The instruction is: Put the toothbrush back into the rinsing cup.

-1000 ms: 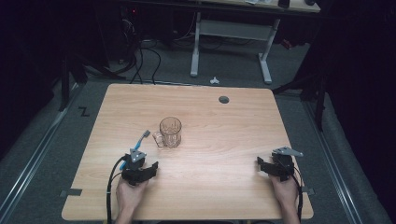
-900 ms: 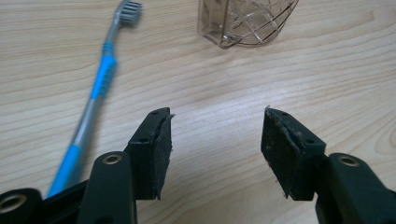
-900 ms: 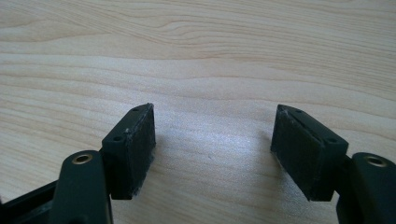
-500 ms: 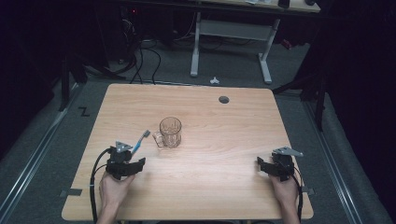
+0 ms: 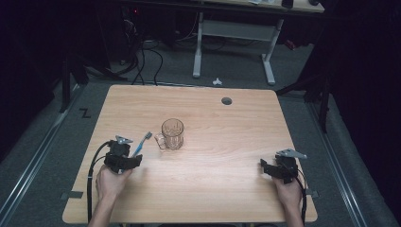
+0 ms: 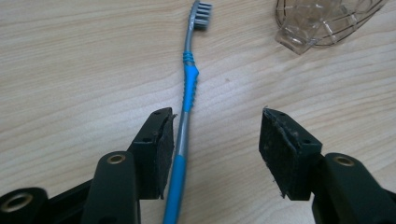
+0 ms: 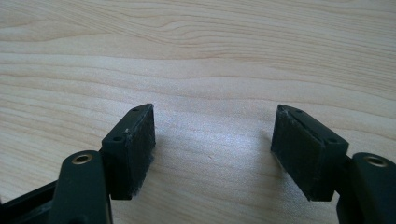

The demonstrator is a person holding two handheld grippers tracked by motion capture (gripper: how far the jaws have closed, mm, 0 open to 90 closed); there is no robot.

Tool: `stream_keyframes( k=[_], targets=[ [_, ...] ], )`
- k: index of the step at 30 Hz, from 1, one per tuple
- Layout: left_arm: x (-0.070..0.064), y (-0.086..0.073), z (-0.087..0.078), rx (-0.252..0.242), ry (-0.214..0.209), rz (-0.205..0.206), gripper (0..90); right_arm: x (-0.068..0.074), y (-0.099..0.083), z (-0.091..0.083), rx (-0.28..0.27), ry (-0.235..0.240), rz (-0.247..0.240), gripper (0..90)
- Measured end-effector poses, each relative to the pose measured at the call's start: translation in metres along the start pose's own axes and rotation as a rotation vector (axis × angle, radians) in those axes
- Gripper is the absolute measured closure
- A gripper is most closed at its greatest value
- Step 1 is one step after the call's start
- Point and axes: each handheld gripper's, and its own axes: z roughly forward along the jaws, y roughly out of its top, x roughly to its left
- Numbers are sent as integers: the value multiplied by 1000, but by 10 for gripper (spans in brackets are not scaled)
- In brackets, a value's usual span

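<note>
Toothbrush: the blue-and-grey plastic toothbrush [image 6: 187, 88] lies flat on the light wooden table [image 5: 222, 189], bristle head pointing away from you toward the mug, handle end running back between your left jaws.
Where it sits: on the left half of the table [image 6: 70, 70], just beside the mug's handle side and not touching it as far as the high view [image 5: 142, 144] shows.
Left gripper: your left gripper [image 6: 217, 154] is spread wide and holds nothing; the handle lies right against the inner pad of the left-hand jaw, with a broad gap to the other jaw.
Mug: the clear ribbed glass mug [image 5: 172, 134] stands upright near the table's middle; in the left gripper view its base [image 6: 322, 21] shows at the upper right.
Right gripper: your right gripper [image 7: 215, 154] is likewise released, jaws apart over bare wood at the table's right front, well apart from everything [image 5: 279, 169].
Risk, off-centre grip: if you close now, I judge the far jaw will sweep the thin handle sideways, so it may roll or pivot rather than seat squarely.
Risk, low grip: pinching so near the handle's end could let the head droop or swing.
Risk, mug: a swinging head could knock the glass, which looks light enough to tip.
</note>
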Motion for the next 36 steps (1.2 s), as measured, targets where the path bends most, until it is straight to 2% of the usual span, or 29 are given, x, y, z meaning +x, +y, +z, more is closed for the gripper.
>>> stream_keyframes(
  k=[11,18,20,22,28,29,31,36],
  targets=[
    [5,18,9,59,21,20,498,0,0,0,0,0,1,306],
    [9,32,12,79,18,23,514,0,0,0,-1,0,1,306],
    [10,34,13,79,3,8,523,0,0,0,-1,0,1,306],
    [10,37,15,99,15,21,526,0,0,0,0,0,2,306],
    [9,47,19,133,2,30,534,0,0,0,0,0,2,306],
    [7,51,21,149,11,47,537,0,0,0,-1,0,1,306],
    [6,54,23,159,12,54,538,0,0,0,-1,0,1,306],
    [6,59,27,183,16,58,543,0,0,0,-1,1,3,306]
  ],
)
